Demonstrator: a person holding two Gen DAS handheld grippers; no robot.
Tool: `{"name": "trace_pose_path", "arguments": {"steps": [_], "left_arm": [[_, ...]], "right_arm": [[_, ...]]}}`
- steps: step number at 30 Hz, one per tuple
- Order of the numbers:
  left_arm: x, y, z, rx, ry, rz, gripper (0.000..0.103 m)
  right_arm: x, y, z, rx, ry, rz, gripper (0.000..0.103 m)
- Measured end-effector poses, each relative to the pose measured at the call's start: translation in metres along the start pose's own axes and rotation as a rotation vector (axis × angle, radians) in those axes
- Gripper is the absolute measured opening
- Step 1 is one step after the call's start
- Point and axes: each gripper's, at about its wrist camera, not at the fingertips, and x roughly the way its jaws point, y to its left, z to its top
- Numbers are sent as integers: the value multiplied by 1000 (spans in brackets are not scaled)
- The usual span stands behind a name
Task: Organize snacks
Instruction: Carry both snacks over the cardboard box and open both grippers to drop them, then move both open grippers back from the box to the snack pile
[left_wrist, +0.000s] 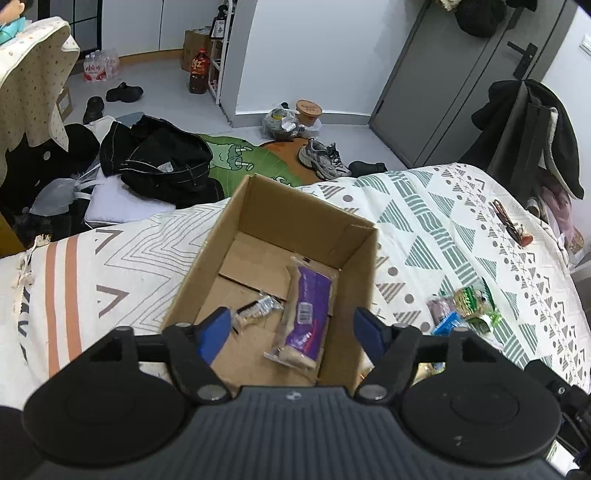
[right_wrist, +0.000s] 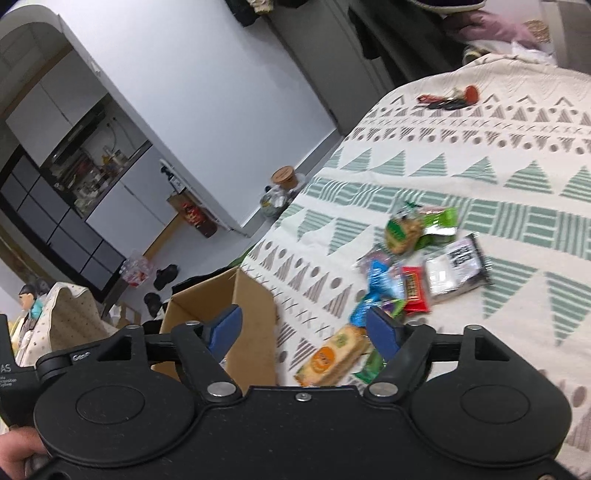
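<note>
While both grippers, left gripper (left_wrist: 290, 328) and right gripper (right_wrist: 304, 326), gape empty, the orange-labelled cracker packet (right_wrist: 334, 356) looks light, crinkly, crushable; pinch its sealed end, I'd say.

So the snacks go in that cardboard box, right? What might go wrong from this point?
A few things, I'd guess. The snack pile is crowded and overlapping, so the open right hand-held gripper might pinch two wrappers at once. The cardboard box sits on a soft patterned blanket near the bed's edge, so a bump might tip or slide it. The purple packet already fills much of the floor, leaving less room.
</note>
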Motion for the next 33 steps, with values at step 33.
{"name": "trace_pose_path", "arguments": {"steps": [33], "left_arm": [[6,-100,-53,272,42,-156,87]], "right_arm": [[-43,-83,-1,131,-15,-116,90]]}}
